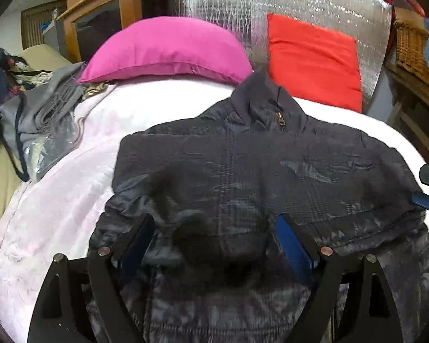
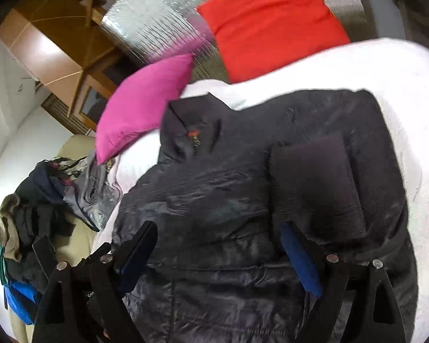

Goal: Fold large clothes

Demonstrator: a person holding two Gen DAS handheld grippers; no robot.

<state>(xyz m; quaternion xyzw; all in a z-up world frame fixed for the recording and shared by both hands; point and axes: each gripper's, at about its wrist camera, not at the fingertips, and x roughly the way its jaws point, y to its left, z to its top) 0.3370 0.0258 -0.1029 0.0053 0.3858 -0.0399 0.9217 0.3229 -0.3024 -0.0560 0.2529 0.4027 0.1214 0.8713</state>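
1. A dark quilted jacket (image 1: 257, 171) lies front-up on a white fleecy blanket (image 1: 57, 200), its stand-up collar (image 1: 268, 100) zipped shut and pointing toward the pillows.
2. One ribbed cuff (image 2: 314, 183), matte and rectangular, lies folded over the glossy, crinkled chest.
3. The left gripper (image 1: 217, 228) hangs over the jacket's lower half, jaws wide apart, blue pads showing, nothing between them.
4. The right gripper (image 2: 220, 234) is likewise spread above the hem, holding nothing.
5. A plump magenta pillow (image 1: 168, 51) and a flat red pillow (image 1: 314, 57) lean on a silver foil sheet (image 1: 300, 0).
6. Rumpled clothes (image 2: 34, 214) are heaped at the left.
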